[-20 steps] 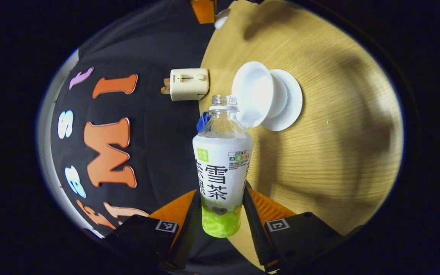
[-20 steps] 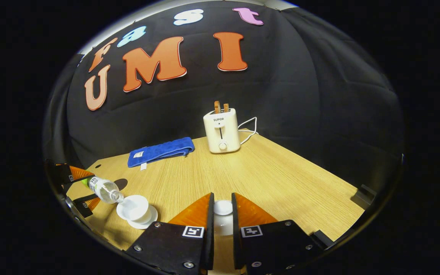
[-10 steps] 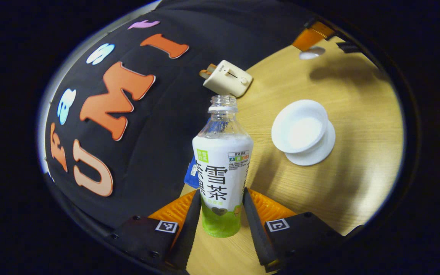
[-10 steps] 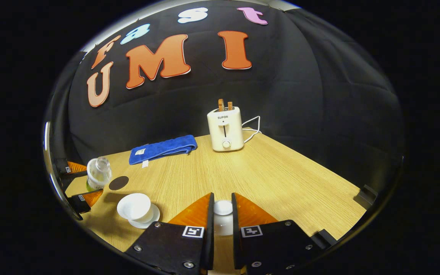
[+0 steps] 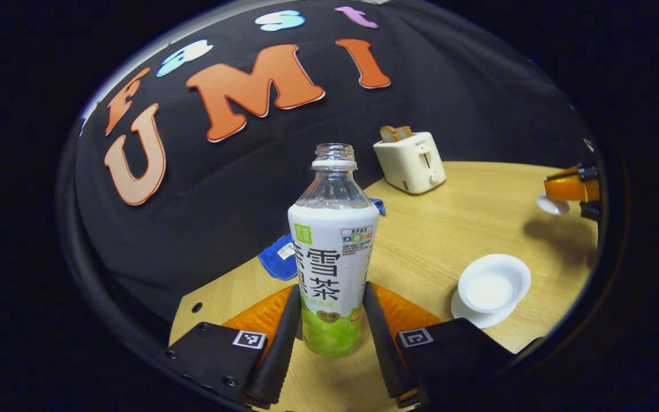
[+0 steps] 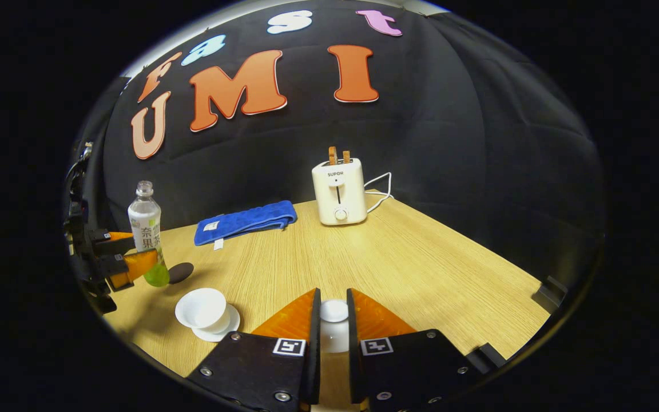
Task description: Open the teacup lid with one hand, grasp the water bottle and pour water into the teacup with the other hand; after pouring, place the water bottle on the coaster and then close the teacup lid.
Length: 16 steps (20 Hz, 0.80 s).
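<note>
The uncapped water bottle (image 5: 333,252) stands upright between the fingers of my left gripper (image 5: 329,320), which is shut on its lower half. In the right gripper view the bottle (image 6: 147,237) hangs just left of the dark round coaster (image 6: 181,273), held by the left gripper (image 6: 129,260). The white teacup (image 5: 492,286) sits open on its saucer at lower right of the left gripper view; the teacup (image 6: 201,308) is also at lower left of the right gripper view. My right gripper (image 6: 333,320) is shut on the white teacup lid (image 6: 334,312), off to the teacup's right.
A cream toaster (image 6: 338,191) with toast stands at the back of the wooden table (image 6: 398,263), its cord trailing right. A folded blue towel (image 6: 243,222) lies near the back wall. The right gripper (image 5: 572,189) with the lid shows far right in the left gripper view.
The left gripper has swung the bottle from tilted over the teacup back to upright and drawn it away toward the coaster. The right gripper has held still with the lid.
</note>
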### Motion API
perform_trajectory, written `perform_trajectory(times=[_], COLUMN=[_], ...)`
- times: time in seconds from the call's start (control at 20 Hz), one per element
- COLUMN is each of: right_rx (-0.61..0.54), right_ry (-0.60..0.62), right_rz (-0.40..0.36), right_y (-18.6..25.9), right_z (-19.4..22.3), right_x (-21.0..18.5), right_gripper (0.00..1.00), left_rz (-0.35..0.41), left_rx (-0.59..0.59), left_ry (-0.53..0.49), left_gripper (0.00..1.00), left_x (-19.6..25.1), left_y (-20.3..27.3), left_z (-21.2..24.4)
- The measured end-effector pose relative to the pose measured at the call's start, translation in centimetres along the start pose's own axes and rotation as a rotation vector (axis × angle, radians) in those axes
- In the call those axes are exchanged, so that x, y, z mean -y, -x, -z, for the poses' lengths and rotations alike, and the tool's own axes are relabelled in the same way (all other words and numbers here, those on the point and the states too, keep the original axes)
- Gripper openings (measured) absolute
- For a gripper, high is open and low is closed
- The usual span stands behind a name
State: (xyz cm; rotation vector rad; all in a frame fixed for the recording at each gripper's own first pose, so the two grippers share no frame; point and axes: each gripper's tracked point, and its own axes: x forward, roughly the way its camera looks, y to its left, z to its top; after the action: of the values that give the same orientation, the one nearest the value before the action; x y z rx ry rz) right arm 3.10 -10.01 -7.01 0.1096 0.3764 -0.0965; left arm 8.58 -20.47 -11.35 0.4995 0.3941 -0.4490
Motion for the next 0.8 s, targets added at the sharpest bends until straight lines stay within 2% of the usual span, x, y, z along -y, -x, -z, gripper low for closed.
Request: perform_trajectory(times=[0.05,0.1,0.35,0.5,0.7,0.8], right_rx=[-0.002,-0.003,-0.003,-0.013,-0.024,-0.028], right_ry=[-0.010,-0.019,-0.026,-0.031,-0.038,-0.029], right_rz=[-0.006,-0.008,0.007,0.015,0.008,0.009], right_y=[0.0,0.0,-0.2,-0.4,-0.5,-0.6], right_z=[0.0,0.0,0.0,0.3,0.6,0.7], right_x=[0.0,0.1,0.9,1.2,1.0,0.9], right_gripper=[0.17,0.21,0.20,0.21,0.21,0.21], left_rz=[0.004,0.003,-0.054,-0.051,-0.063,-0.066], left_rx=[0.016,0.033,0.075,0.082,0.017,0.024], left_ry=[0.054,0.107,0.260,0.372,0.400,0.410], left_gripper=[0.66,0.66,0.67,0.69,0.70,0.67], left_x=[-0.4,-0.5,-0.4,1.1,1.1,1.1], left_y=[-0.1,0.3,0.9,0.1,0.1,0.0], left_z=[-0.1,0.1,-0.2,-0.1,1.2,1.0])
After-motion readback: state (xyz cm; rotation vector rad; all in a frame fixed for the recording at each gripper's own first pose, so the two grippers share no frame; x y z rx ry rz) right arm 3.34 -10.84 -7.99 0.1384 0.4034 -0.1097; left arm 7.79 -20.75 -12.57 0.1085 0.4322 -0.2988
